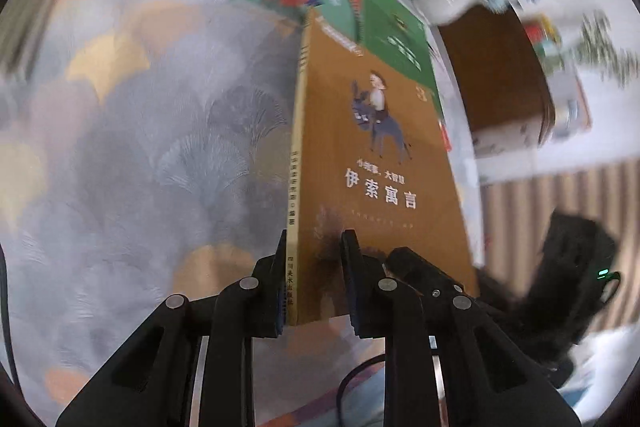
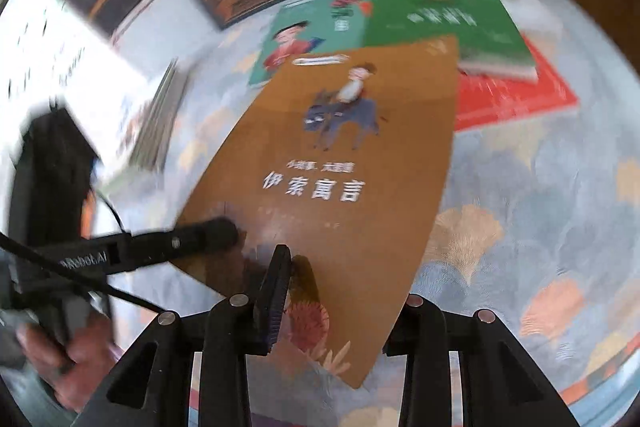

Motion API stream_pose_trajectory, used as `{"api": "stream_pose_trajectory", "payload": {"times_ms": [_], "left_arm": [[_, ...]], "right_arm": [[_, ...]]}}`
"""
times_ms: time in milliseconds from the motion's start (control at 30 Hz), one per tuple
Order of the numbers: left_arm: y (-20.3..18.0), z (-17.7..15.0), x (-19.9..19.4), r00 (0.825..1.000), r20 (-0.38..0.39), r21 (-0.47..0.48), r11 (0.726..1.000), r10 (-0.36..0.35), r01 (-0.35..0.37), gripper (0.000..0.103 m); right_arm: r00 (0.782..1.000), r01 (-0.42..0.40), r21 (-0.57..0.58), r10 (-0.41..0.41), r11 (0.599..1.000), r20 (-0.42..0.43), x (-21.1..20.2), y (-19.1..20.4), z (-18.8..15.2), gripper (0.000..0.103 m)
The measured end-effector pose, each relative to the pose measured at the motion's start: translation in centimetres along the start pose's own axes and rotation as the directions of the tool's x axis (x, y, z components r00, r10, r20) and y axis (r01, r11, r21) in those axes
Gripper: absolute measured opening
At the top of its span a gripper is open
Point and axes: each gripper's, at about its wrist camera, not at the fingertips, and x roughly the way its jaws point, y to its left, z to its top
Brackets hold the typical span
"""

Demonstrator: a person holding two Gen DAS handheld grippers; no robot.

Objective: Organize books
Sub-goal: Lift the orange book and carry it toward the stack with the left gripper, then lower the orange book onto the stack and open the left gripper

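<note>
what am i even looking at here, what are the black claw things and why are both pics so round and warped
No robot here: a person holds a two-finger gripper in each hand, and each carries a fisheye camera, hence the round, warped pictures.

The left gripper is shut on the spine edge of a brown storybook showing a rider on a donkey.

The right camera sees the same cover, with the right gripper closed around its near edge; one finger is hidden beneath. The person's left hand shows at lower left.

On the patterned cloth lie a green book, a red book and darker ones.
</note>
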Motion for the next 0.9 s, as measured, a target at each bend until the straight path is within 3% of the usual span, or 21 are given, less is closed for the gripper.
{"api": "stream_pose_trajectory", "payload": {"times_ms": [67, 133, 200, 367, 533, 633, 800, 900], "left_arm": [[-0.7, -1.1, -1.0, 1.000, -0.008, 0.071, 0.997, 0.019, -0.018, 0.017], [-0.4, -2.5, -2.3, 1.000, 0.014, 0.109, 0.994, 0.026, -0.027, 0.018], [0.5, -3.3, -3.6, 0.999, 0.035, 0.114, 0.993, 0.028, -0.032, 0.017], [2.3, -3.5, -8.2, 0.985, 0.171, 0.093, 0.994, 0.033, -0.050, 0.018], [4.6, -1.8, -14.4, 0.941, 0.336, 0.036, 0.998, 0.028, -0.043, 0.018], [7.2, -0.3, -18.0, 0.907, 0.420, -0.018, 0.999, 0.036, -0.032, 0.018], [12.1, 1.8, -20.5, 0.867, 0.484, -0.124, 0.990, 0.121, -0.069, 0.018], [14.6, 2.1, -20.8, 0.861, 0.484, -0.194, 0.978, 0.158, -0.070, 0.019]], "right_arm": [[0.999, 0.036, -0.103, -0.040, 0.994, -0.033, -0.1, 1.9, -1.1, 0.035], [0.998, 0.023, -0.153, -0.031, 0.988, -0.052, -0.2, 3.0, -2.2, 0.035], [0.999, 0.025, -0.198, -0.032, 0.980, -0.032, -0.6, 4.4, -3.0, 0.035], [0.998, 0.018, -0.358, 0.002, 0.933, 0.056, -2.3, 9.2, -1.8, 0.035], [0.987, -0.043, -0.430, 0.105, 0.902, 0.121, -3.6, 14.6, 2.6, 0.036], [0.976, -0.075, -0.489, 0.165, 0.869, 0.144, -2.8, 18.3, 5.1, 0.036], [0.968, -0.142, -0.531, 0.231, 0.835, 0.103, 1.3, 23.3, 9.0, 0.036], [0.970, -0.170, -0.523, 0.235, 0.835, 0.059, 4.2, 25.3, 10.3, 0.036]]}}
